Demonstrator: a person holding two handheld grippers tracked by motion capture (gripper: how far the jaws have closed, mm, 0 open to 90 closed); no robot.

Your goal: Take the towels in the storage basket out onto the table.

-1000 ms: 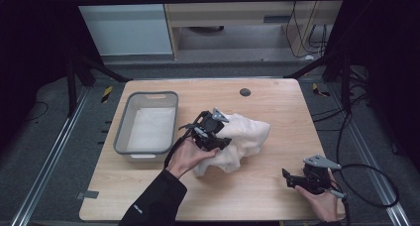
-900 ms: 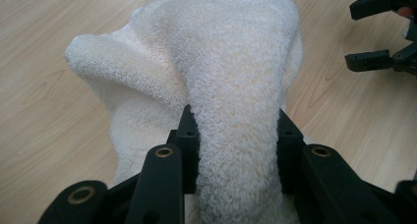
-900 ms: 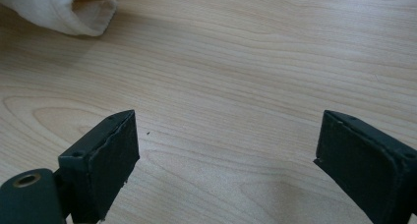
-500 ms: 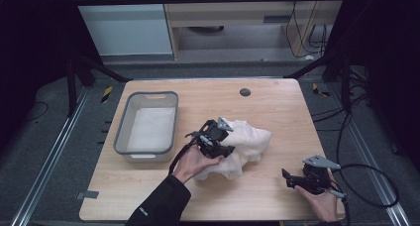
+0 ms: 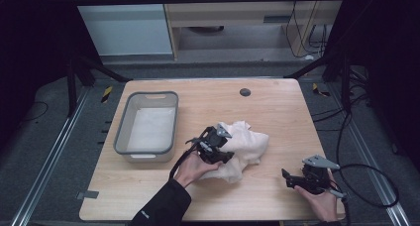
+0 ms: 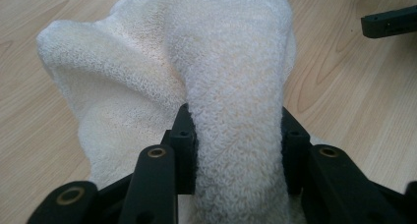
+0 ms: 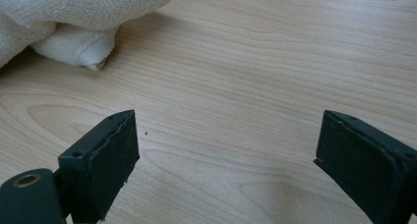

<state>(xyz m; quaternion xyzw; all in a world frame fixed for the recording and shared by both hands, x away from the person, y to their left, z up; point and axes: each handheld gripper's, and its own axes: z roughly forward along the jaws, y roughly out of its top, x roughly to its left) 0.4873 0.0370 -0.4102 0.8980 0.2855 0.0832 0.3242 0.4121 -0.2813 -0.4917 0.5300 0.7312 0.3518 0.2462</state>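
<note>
A crumpled cream towel (image 5: 250, 142) lies in a heap at the middle of the wooden table (image 5: 277, 102). My left gripper (image 5: 223, 149) sits at the towel's left edge, low over the table. In the left gripper view a thick fold of the towel (image 6: 231, 86) fills the gap of the left gripper (image 6: 233, 135) and touches both pads; the jaws have just been opening a little. My right gripper (image 5: 288, 179) rests near the front right corner, open, with bare wood between the fingers of the right gripper (image 7: 226, 150). The towel's edge (image 7: 74, 17) lies beyond them.
A grey plastic bin (image 5: 121, 129) with a pale inside stands on the table's left part, close to the left hand. A small dark round hole (image 5: 244, 92) marks the far middle of the table. Black frame bars and cables surround the table.
The left hand has come down toward the table with the towel, and the lifted heap has settled lower and nearer. The right hand has not moved.
</note>
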